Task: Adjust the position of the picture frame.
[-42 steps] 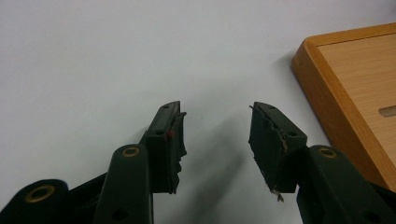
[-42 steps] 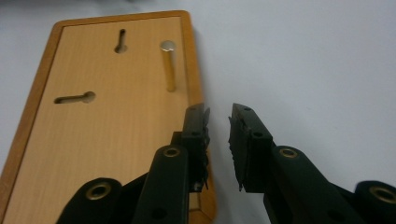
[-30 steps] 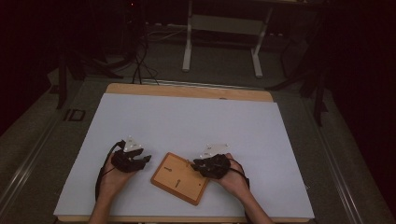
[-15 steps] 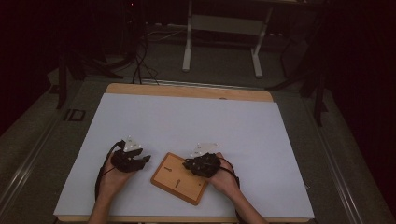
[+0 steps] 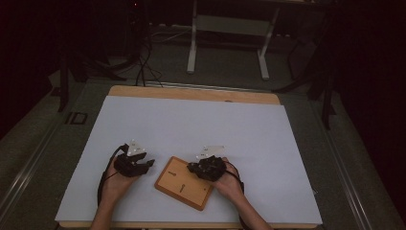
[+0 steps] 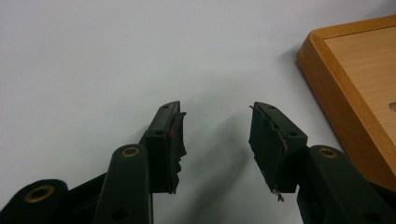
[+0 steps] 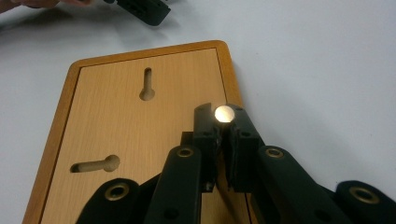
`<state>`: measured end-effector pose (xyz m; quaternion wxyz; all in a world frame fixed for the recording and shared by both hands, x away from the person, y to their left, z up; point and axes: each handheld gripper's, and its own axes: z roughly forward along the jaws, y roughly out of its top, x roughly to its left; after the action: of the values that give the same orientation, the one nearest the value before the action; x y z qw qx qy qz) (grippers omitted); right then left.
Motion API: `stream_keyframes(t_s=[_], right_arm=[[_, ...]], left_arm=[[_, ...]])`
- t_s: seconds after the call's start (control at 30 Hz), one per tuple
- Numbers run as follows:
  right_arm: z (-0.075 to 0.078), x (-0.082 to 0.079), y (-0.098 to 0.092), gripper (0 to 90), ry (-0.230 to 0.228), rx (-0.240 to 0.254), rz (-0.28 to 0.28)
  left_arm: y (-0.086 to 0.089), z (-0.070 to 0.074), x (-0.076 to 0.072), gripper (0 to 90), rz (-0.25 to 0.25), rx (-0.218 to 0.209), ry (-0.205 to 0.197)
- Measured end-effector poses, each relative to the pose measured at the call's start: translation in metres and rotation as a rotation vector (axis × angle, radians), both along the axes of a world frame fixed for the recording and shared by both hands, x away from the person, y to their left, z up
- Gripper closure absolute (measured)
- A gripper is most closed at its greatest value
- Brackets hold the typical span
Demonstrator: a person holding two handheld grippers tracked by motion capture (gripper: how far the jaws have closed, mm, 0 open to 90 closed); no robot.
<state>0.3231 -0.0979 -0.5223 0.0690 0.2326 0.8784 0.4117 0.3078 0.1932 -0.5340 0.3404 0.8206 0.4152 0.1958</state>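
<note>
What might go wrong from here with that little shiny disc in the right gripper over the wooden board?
The right gripper, whose jaws have just been closing, pinches the small round disc only at its tips, so it may slip out. It could drop onto the wooden board and roll. The left gripper stands open beside the board, not steadying it, so the board may shift.

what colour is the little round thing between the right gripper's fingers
Shiny silver, glaring almost white: the small round disc shows best in the right gripper view.
</note>
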Motion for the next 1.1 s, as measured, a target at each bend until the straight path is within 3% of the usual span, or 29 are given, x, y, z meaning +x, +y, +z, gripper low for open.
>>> stream_keyframes(t_s=[0.67, 0.93, 1.1], right_arm=[[0.009, 0.007, -0.012, 84.3, 0.017, 0.064, -0.004], [0.014, 0.013, -0.016, 84.2, 0.012, 0.076, -0.025], [0.018, 0.018, -0.020, 84.2, 0.015, 0.070, -0.021]], left_arm=[[-0.010, 0.000, -0.003, 55.2, -0.055, -0.007, 0.004], [-0.017, 0.002, -0.005, 66.9, -0.114, -0.029, 0.014], [-0.019, 0.003, -0.006, 79.4, -0.147, -0.048, 0.012]])
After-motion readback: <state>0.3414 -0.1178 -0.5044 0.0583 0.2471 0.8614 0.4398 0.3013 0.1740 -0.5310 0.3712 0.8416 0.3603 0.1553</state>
